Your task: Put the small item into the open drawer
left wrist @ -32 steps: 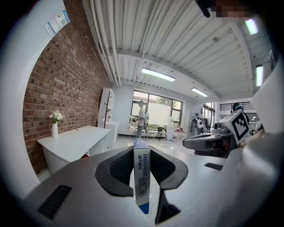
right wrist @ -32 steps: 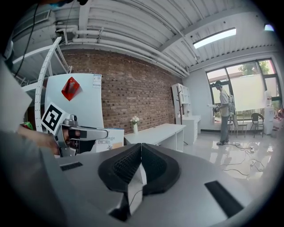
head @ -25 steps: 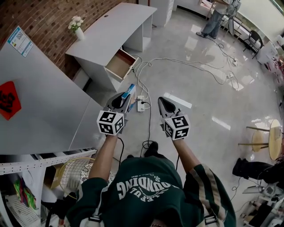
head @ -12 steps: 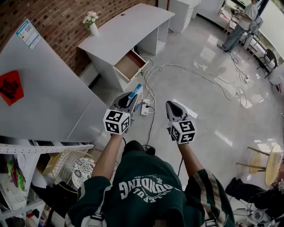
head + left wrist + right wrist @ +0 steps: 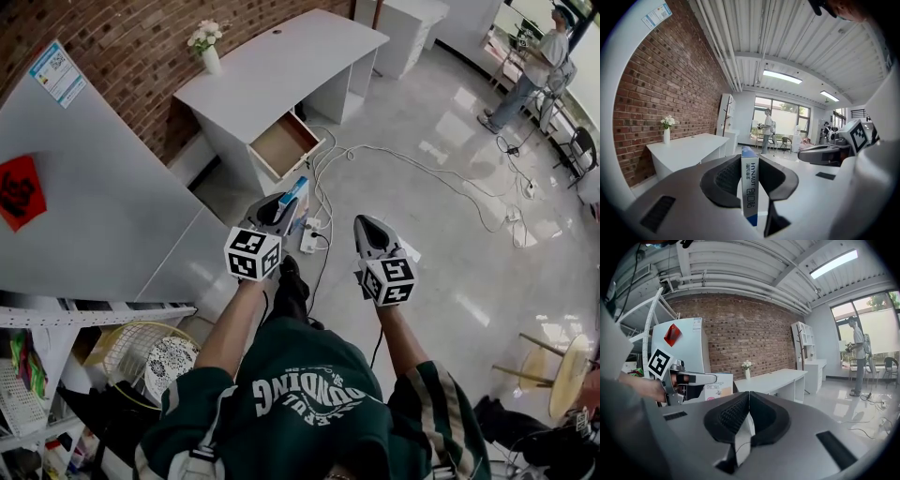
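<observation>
Since a second earlier, the left gripper (image 5: 278,208) and the right gripper (image 5: 372,234) had been carried across the floor toward the white desk (image 5: 281,70). The small box (image 5: 750,192) was clamped upright between the left jaws, well apart from the open drawer (image 5: 286,145). The right jaws were pressed together on nothing. Pick-up was judged done; the remaining approach, the lowering into the drawer and the release were left.
</observation>
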The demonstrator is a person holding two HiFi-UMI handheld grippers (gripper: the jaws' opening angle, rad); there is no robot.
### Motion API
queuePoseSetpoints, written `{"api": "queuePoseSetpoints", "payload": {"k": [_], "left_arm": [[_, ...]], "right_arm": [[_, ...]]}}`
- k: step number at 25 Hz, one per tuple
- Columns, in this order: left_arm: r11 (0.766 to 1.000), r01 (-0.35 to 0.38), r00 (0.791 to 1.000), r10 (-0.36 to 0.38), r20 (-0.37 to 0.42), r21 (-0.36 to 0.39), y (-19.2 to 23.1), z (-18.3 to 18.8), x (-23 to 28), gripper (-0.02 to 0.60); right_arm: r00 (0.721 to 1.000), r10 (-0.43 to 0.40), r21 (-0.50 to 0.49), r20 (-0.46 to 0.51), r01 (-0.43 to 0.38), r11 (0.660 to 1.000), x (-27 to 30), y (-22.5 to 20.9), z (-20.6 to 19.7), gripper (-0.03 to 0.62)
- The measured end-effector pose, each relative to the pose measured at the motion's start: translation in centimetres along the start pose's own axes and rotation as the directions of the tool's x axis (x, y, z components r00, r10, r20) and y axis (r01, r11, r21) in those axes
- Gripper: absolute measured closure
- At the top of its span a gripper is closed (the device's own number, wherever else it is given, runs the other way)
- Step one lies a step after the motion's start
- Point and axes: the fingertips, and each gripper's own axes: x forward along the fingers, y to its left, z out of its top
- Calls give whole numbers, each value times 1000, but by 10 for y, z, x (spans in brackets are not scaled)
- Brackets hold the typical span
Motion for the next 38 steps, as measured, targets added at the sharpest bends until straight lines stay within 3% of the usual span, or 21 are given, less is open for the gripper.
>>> {"api": "queuePoseSetpoints", "payload": {"k": [11,19,29,38], "left_arm": [[999,36,999,-36,-6,11,60,26,101,486],[1000,28,999,-28,-33,4,124,37,147,486],[999,39,997,-41,-66,-22,174,35,189,486],[999,17,998,-19,-58,-46,222,37,195,486]], "right_arm": [[1000,-4,-2,-31,4,1000,102,-50,30,569],[998,17,3,-54,-17,1000,183,-62,47,569],[995,19,12,-93,-18,1000,247,-80,52,569],[991,54,-11,-125,-56,998,299,-66,52,569]]}}
